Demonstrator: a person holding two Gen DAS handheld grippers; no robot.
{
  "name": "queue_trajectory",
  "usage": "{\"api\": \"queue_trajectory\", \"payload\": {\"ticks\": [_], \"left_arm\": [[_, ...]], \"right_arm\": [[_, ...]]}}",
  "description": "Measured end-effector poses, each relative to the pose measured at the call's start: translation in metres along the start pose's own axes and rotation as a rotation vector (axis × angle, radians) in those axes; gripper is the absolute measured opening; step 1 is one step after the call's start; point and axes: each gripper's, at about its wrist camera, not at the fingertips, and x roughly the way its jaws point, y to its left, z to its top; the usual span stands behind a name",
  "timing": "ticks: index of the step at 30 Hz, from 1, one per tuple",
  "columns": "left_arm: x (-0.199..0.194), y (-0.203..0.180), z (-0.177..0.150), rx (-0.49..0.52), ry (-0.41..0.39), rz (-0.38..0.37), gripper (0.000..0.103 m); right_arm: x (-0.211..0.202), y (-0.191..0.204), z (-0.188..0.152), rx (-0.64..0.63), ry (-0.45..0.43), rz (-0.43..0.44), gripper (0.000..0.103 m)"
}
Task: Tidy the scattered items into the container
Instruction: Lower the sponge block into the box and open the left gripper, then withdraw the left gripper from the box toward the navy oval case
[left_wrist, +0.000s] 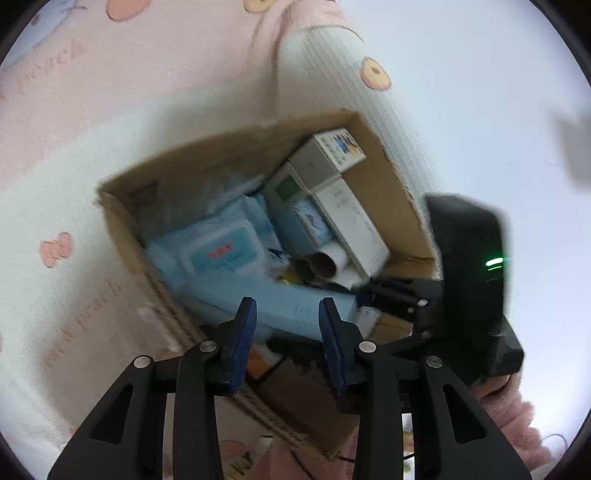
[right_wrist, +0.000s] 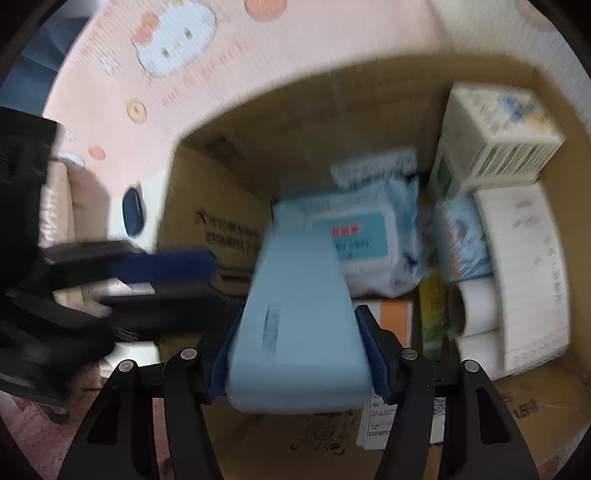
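An open cardboard box (left_wrist: 384, 184) (right_wrist: 207, 206) sits on a pink cartoon-print cloth and holds several items. My right gripper (right_wrist: 297, 345) is shut on a long light-blue box (right_wrist: 295, 314) and holds it over the cardboard box; it also shows in the left wrist view (left_wrist: 280, 306). My left gripper (left_wrist: 287, 321) is open and empty, hovering above the light-blue box at the cardboard box's near edge. In the right wrist view its blue fingers (right_wrist: 162, 266) reach in from the left.
Inside the box lie a blue wet-wipes pack (right_wrist: 351, 240) (left_wrist: 221, 254), white and green cartons (right_wrist: 495, 140) (left_wrist: 328, 155), a long white carton (right_wrist: 528, 273), cardboard tubes (left_wrist: 325, 264) and an orange packet (right_wrist: 397, 321). A dark blue oval object (right_wrist: 132, 212) lies on the cloth.
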Motion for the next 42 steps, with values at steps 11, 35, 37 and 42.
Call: {"api": "queue_trajectory", "payload": {"ticks": [11,35,37,42], "left_arm": [[-0.002,0.003,0.004,0.011,0.0,0.056,0.039],[0.028,0.002,-0.007,-0.012,0.194,0.045,0.011],[0.026,0.004,-0.007,-0.012,0.19,0.045,0.011],[0.024,0.002,-0.005,0.002,0.182,0.059,0.011]], "right_arm": [[0.005,0.0,-0.011,-0.092,0.181,-0.05,0.061],[0.05,0.001,-0.038,-0.122,0.408,-0.081,0.022],[0.056,-0.001,-0.036,-0.105,0.406,-0.083,0.022],[0.033,0.002,-0.029,-0.085,0.332,-0.041,0.022]]}}
